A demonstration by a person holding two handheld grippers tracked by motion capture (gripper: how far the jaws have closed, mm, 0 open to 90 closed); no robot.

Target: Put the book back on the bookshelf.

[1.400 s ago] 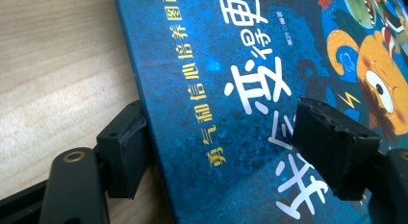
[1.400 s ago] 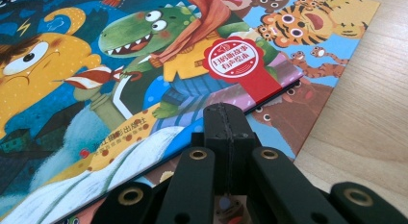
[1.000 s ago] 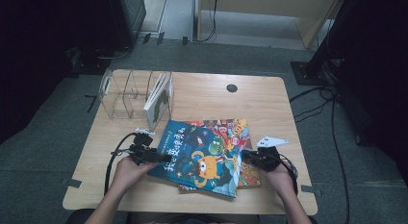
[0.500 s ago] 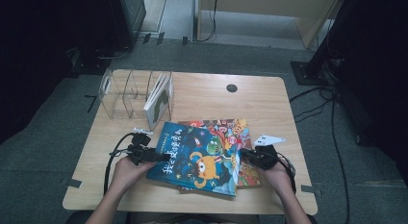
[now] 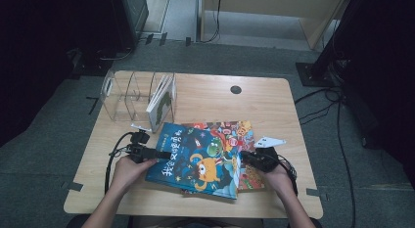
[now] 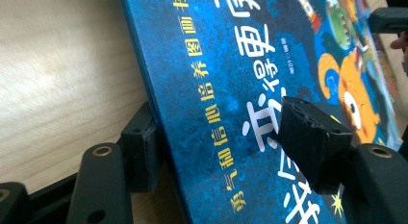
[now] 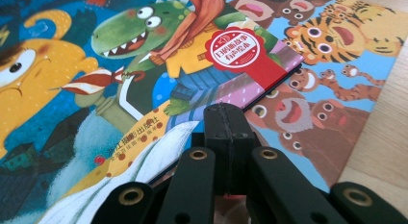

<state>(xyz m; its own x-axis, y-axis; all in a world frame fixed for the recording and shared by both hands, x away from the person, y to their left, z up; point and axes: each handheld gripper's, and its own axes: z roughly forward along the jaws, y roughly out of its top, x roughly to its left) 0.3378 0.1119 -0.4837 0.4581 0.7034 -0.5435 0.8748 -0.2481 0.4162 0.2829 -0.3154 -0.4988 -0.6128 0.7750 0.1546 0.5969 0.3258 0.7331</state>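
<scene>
On your wooden worktop (image 5: pixel 205 98), left gripper (image 6: pixel 231 137) fingers have just been closing around the blue book's (image 5: pixel 198 159) edge, right gripper (image 7: pixel 231 120) shut; next, squeeze and lift.

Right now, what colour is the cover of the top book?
The top book is dark blue, with an orange monster and a green dinosaur; the right gripper view shows it best.

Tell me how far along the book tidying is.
Done: one book already stands in the clear rack. In hand: the left gripper straddles the blue book's edge, its jaws just closing but not yet pressing; the right gripper, shut, rests at that book's other edge. Left: the blue book and the animal book beneath it still lie on the table.
</scene>
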